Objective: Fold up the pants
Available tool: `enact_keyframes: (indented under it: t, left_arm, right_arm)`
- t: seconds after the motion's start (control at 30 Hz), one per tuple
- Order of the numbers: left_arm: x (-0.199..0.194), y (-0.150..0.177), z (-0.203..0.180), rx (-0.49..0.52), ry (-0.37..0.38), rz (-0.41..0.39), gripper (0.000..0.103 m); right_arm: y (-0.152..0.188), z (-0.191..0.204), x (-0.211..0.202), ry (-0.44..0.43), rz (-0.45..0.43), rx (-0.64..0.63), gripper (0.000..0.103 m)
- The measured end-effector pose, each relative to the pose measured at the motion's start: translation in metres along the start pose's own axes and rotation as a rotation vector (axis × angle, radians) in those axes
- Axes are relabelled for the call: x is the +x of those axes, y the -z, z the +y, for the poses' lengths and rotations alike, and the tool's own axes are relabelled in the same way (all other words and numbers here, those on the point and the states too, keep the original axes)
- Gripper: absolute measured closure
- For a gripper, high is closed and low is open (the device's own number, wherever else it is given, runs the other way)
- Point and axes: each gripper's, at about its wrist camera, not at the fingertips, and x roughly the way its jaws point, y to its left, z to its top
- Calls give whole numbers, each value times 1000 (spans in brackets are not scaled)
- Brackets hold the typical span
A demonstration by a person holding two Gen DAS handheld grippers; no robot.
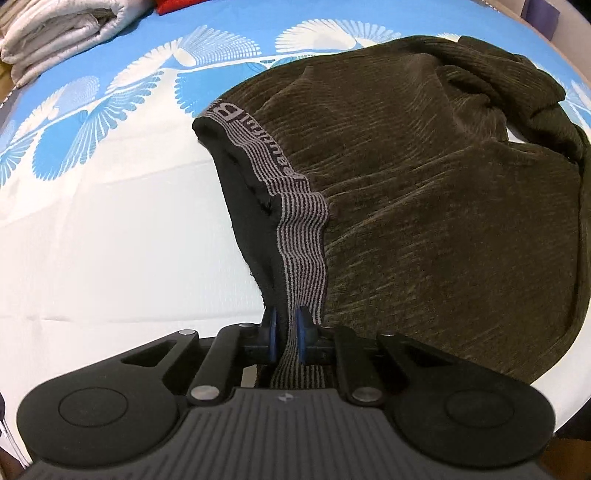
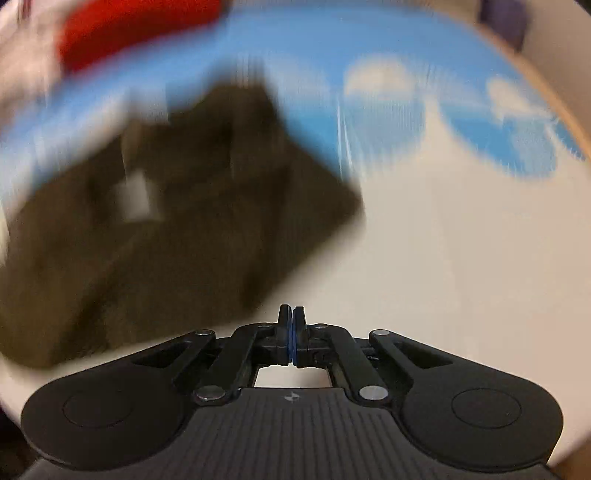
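Dark olive corduroy pants (image 1: 424,192) lie bunched on the blue-and-white patterned sheet (image 1: 110,221). Their grey striped waistband (image 1: 303,236) runs down into my left gripper (image 1: 286,321), which is shut on it with the blue pads pinching the band. In the right wrist view, which is heavily blurred, the pants (image 2: 166,221) appear as a dark mass to the left. My right gripper (image 2: 291,317) is shut with its pads pressed together and nothing between them, over bare white sheet (image 2: 443,258) beside the pants' edge.
A folded white quilt (image 1: 62,33) sits at the far left corner, with a red item (image 1: 173,5) beside it; the red item (image 2: 129,29) also shows blurred in the right wrist view. A wooden edge (image 2: 546,96) borders the sheet on the right.
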Motion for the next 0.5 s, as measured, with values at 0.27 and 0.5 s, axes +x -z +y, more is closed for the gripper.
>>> enact_keyframes:
  t: [0.27, 0.5]
  left_arm:
    - [4, -8, 1, -60, -9, 9, 81]
    - [12, -12, -5, -50, -13, 31, 71]
  right_arm:
    - [-7, -37, -39, -82, -314, 291, 66]
    - [-66, -9, -3, -114, -342, 384, 55]
